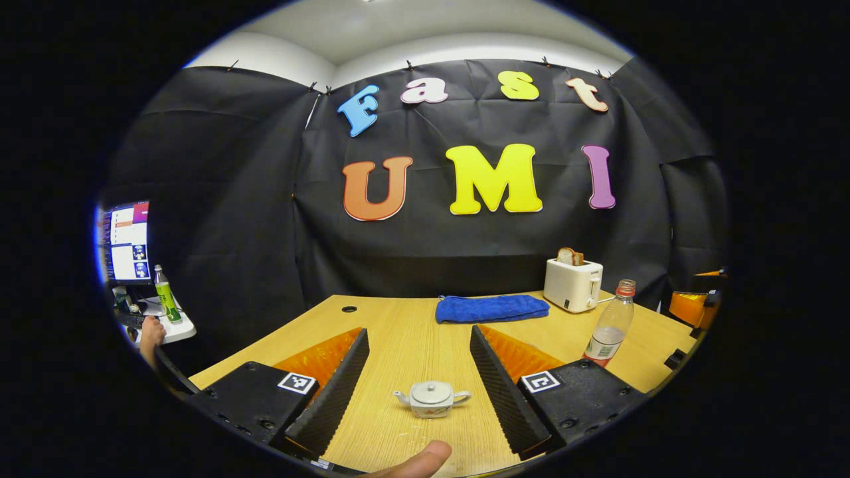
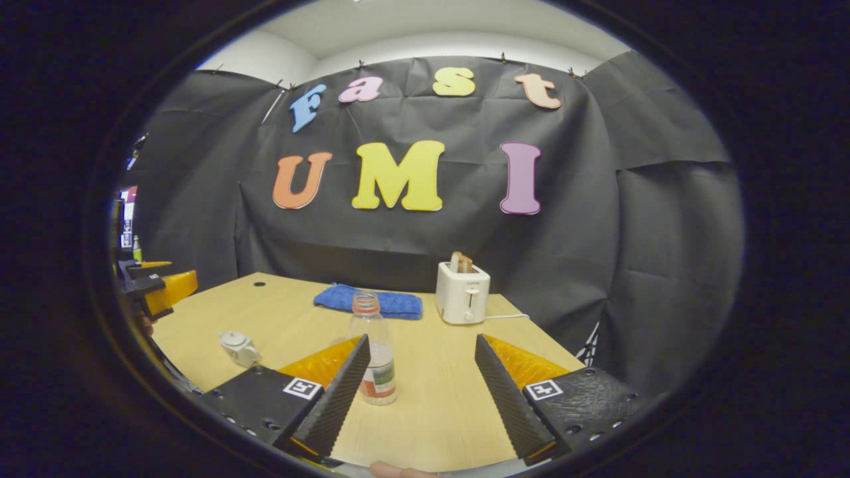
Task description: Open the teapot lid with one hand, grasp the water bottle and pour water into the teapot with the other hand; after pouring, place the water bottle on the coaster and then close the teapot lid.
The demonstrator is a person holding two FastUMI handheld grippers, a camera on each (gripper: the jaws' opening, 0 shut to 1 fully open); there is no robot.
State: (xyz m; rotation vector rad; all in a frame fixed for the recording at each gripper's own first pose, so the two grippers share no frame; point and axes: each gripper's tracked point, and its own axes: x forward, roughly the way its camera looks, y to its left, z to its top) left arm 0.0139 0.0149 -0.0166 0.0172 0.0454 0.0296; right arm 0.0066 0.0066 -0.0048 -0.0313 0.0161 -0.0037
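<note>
Task status: not started, judging by the layout. No step shows as done.

Left gripper view, left to right:
- Left gripper (image 1: pixel 418 378): jaws spread wide, holding nothing. It is above the table (image 1: pixel 412 332).
- Teapot (image 1: pixel 431 398): stands upright on the table between the two fingers, touching neither. The lid (image 1: pixel 431 392) is seated on it.
- Cloth (image 1: pixel 491 308): folded, at the far edge of the table.
- Toaster (image 1: pixel 572 284): right of the cloth, with bread in its slot.
- Bottle (image 1: pixel 611 325): upright, right of the teapot and well apart from it, cap on, partly filled.

Right gripper view, left to right:
- The left gripper appears at the far left edge.
- Teapot (image 2: pixel 238 346): on the table's near left part, lid on.
- Bottle (image 2: pixel 375 352): upright, just beside the inner face of the left finger of the right gripper (image 2: pixel 418 378); contact cannot be confirmed.
- Right gripper: jaws released and wide apart, nothing grasped.

Remaining steps, by judgement: lift the lid, grasp the bottle, pour, set the bottle on the coaster, replace the lid. The bottle's cap would appear to obstruct pouring.

Writing: the bottle carries a label; its text is too small to read. The toaster front bears small marks, also unreadable. Each gripper finger base carries a square coded marker.
</note>
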